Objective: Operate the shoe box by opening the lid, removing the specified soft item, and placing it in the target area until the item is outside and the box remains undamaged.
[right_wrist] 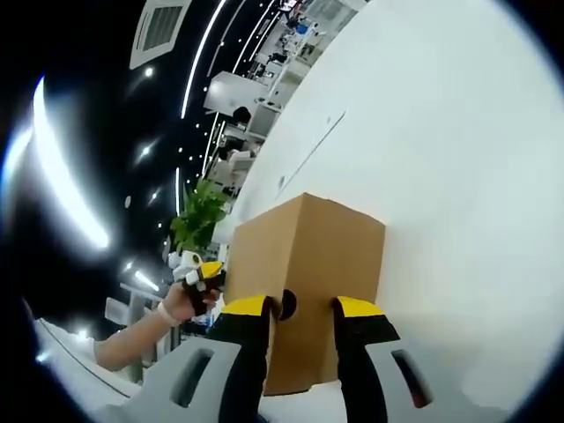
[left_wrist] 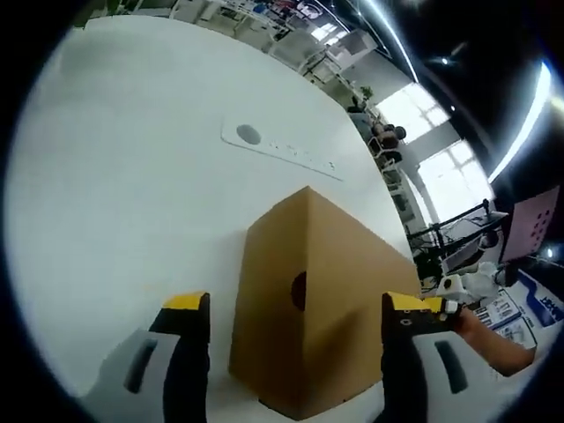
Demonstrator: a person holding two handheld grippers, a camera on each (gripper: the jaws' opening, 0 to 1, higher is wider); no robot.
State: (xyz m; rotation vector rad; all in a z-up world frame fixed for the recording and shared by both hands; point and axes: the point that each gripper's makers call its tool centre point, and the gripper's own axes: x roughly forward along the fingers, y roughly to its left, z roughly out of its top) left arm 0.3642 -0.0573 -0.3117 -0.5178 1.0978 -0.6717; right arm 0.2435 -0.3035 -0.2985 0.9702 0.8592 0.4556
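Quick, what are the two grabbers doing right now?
Left gripper: open wide, jaws either side of the shoe box.
Right gripper: open narrowly at the box's end; no grip visible.

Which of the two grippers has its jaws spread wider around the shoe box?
The left gripper: its jaws flank the shoe box; the right gripper is narrower.

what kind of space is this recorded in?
Probably an open-plan office or lab: a big white table holding the cardboard box, ceiling strip lights, desks and shelving behind, a potted plant and large windows.
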